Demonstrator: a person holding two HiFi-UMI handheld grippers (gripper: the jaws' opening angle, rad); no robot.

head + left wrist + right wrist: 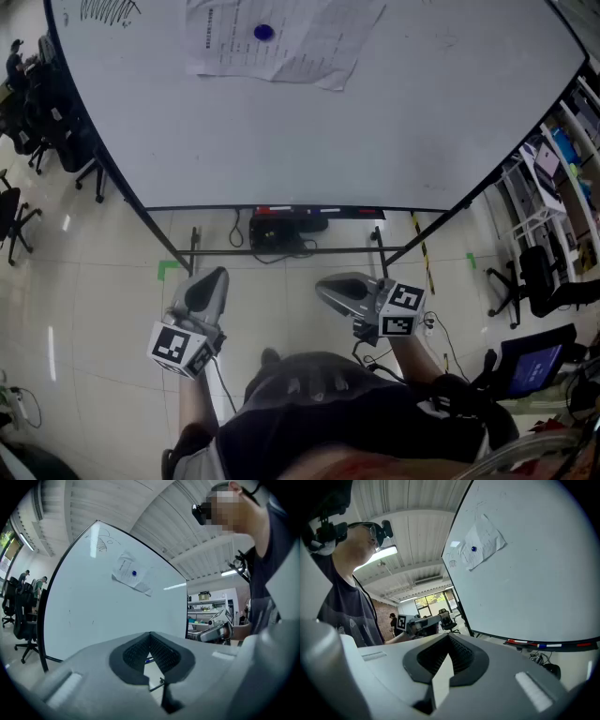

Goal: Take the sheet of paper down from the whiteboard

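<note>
A crumpled printed sheet of paper [281, 37] hangs high on the whiteboard [356, 131], pinned by a round blue magnet [263, 32]. The same sheet of paper [132, 573] shows in the left gripper view, and as the sheet of paper [483, 543] in the right gripper view. My left gripper [212, 277] is held low over the floor, well short of the board, jaws shut and empty. My right gripper [323, 287] sits beside it, also shut with nothing in it. Both point toward the board.
The whiteboard stands on a black metal frame [281, 250] with a tray of markers [319, 212] along its lower edge. A black device with cables [281, 234] lies on the tiled floor beneath. Office chairs [42, 112] stand at left, shelves [553, 178] and a chair at right.
</note>
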